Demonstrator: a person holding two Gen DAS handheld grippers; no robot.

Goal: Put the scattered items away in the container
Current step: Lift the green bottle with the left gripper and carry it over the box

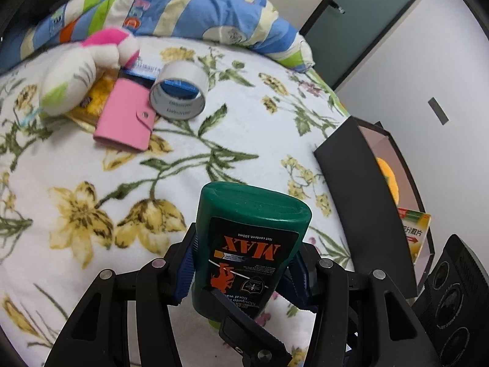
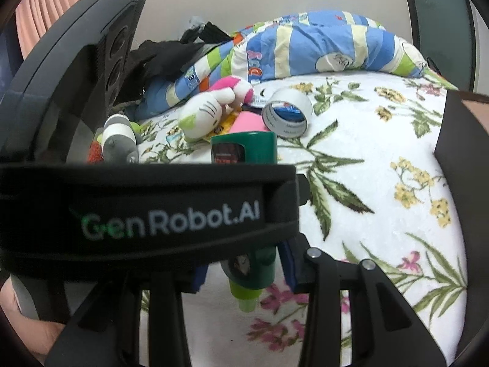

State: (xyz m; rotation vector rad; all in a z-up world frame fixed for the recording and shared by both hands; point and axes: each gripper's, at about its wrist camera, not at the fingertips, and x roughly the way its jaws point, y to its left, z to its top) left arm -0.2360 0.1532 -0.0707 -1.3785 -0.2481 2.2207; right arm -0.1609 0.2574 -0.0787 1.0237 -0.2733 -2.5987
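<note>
My left gripper (image 1: 241,278) is shut on a dark green "MAX" bottle (image 1: 244,244), held base-forward above the floral bedspread. The same bottle (image 2: 244,150) shows in the right wrist view, partly behind the left gripper's strap. My right gripper (image 2: 244,272) is open, its blue pads on either side of the bottle's neck without clearly touching it. The dark box container (image 1: 363,189) stands at the right with a yellow item and a packet inside. A pink wallet (image 1: 125,116), a tape roll (image 1: 180,91) and a white plush toy (image 1: 79,73) lie on the bed further back.
A striped blue quilt (image 1: 198,3) is bunched along the far side of the bed. A grey-and-white plush (image 2: 117,137) and black clothing (image 2: 171,52) lie at the left. The floral bedspread (image 2: 382,183) spreads between the items and the box. A door (image 1: 360,18) is behind.
</note>
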